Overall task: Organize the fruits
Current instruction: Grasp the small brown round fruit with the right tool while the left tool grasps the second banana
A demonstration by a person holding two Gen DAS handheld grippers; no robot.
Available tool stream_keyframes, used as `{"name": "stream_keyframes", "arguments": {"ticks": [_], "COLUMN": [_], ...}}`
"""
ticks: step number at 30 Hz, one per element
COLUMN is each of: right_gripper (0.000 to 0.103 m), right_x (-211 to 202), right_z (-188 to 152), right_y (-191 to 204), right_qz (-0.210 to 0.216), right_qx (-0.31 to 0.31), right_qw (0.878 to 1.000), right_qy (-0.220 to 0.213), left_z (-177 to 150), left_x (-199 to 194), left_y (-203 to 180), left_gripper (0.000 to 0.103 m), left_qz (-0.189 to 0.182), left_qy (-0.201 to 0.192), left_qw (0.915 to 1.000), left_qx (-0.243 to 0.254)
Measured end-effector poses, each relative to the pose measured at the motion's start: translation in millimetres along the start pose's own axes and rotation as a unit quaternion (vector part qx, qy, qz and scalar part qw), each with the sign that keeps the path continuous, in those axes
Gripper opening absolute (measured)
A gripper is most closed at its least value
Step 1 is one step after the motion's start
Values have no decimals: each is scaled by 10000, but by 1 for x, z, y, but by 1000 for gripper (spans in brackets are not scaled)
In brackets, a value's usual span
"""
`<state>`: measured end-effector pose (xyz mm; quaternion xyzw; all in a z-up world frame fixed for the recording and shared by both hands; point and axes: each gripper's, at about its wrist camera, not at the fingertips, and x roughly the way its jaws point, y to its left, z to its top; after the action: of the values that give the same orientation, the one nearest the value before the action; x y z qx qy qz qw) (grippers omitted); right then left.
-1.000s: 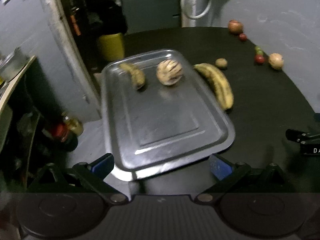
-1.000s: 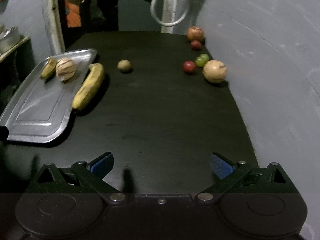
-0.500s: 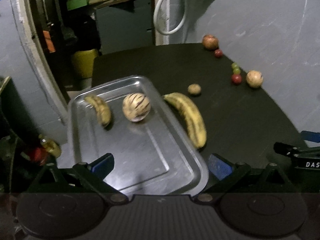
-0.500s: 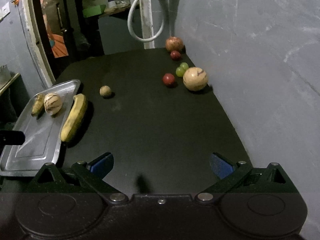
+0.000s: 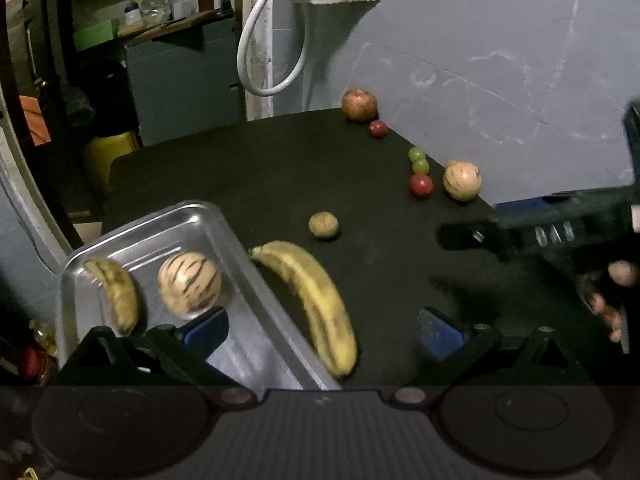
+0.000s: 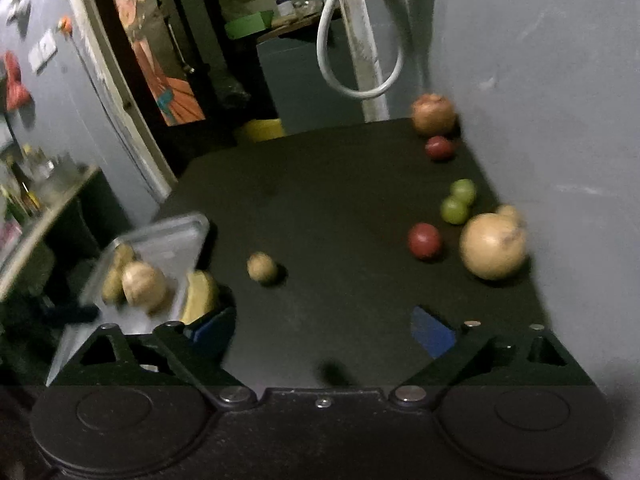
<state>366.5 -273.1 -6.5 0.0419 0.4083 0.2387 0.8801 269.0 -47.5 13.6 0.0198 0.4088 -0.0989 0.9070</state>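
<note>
Right now we hold 2 tools and neither has any fruit in it. Our left hand-held gripper (image 5: pixel 320 326) is wide open, with its blue pads on each side of the long banana (image 5: pixel 316 300). Our right hand-held gripper (image 6: pixel 324 330) is wide open too, with only the dark desk (image 6: pixel 320 184) between its pads. The metal tray (image 5: pixel 176 220) sits at the left edge of the desk. In it lie 1 small banana (image 5: pixel 118 296) and 1 striped round fruit (image 5: pixel 189 283). The long banana lies on the desk, touching the tray's right rim. A small brown fruit (image 5: pixel 323 224) sits alone near the middle. By the wall are a pale round fruit (image 6: pixel 492 246), a red fruit (image 6: pixel 425 241) and 2 green fruits (image 6: pixel 458 202). Farther back are a big reddish fruit (image 6: pixel 434 114) and another small red fruit (image 6: pixel 439 147). We think the long banana is soft and light. It has brown spots, so it may be ripe and bruise if we pinch hard. We would take it across its middle and squeeze gently. The round fruits look smooth and could roll away or slip out. We would close on their widest part from both sides. The small ones look light and could squash if we squeeze hard.
</note>
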Motion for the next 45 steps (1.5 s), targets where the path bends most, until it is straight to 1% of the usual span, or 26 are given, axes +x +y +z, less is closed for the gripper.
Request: {"name": "stream_keyframes", "arguments": {"ticks": [4, 6, 10, 12, 15, 17, 22, 26, 28, 31, 33, 35, 37, 45], "right_gripper": [82, 75, 66, 59, 50, 50, 49, 43, 42, 40, 31, 28, 28, 28], "right_x": [29, 44, 65, 72, 83, 87, 99, 107, 110, 111, 112, 113, 113, 101], "right_z": [23, 31, 42, 44, 47, 48, 50, 49, 48, 47, 47, 47, 47, 44], "right_y": [-1, 0, 6, 10, 17, 21, 28, 31, 33, 33, 34, 33, 31, 20], "right_qz": [150, 259, 530, 651, 808, 867, 923, 877, 833, 878, 861, 863, 881, 807], "right_qx": [-87, -84, -194, -278, -367, -436, -609, -762, -873, -979, -1043, -1063, -1053, -806], "right_qw": [9997, 9992, 9971, 9958, 9939, 9929, 9904, 9886, 9875, 9859, 9851, 9846, 9845, 9887], "right_qy": [180, 306, 505, 582, 662, 686, 832, 954, 1011, 1037, 1063, 1090, 1094, 975], "left_z": [10, 13, 16, 18, 20, 21, 26, 28, 27, 27, 27, 27, 27, 29], "left_x": [19, 27, 43, 50, 56, 59, 68, 73, 76, 80, 81, 82, 84, 87], "left_y": [-5, -7, -9, -9, -10, -10, -11, -8, -6, -4, -3, -1, 0, 1], "left_gripper": [100, 98, 90, 87, 77, 71, 67, 63, 58, 55, 51, 46, 44, 42], "left_qz": [-30, -46, 98, 118, 150, 119, 185, 324, 327, 359, 399, 444, 492, 591], "left_qy": [4, 13, 235, 310, 420, 454, 569, 701, 778, 825, 840, 868, 892, 994], "left_qw": [9999, 9999, 9997, 9994, 9990, 9989, 9982, 9969, 9962, 9956, 9952, 9945, 9939, 9911], "left_qx": [-112, -109, -43, -53, -61, -39, -34, -149, -232, -279, -316, -370, -416, -663]}}
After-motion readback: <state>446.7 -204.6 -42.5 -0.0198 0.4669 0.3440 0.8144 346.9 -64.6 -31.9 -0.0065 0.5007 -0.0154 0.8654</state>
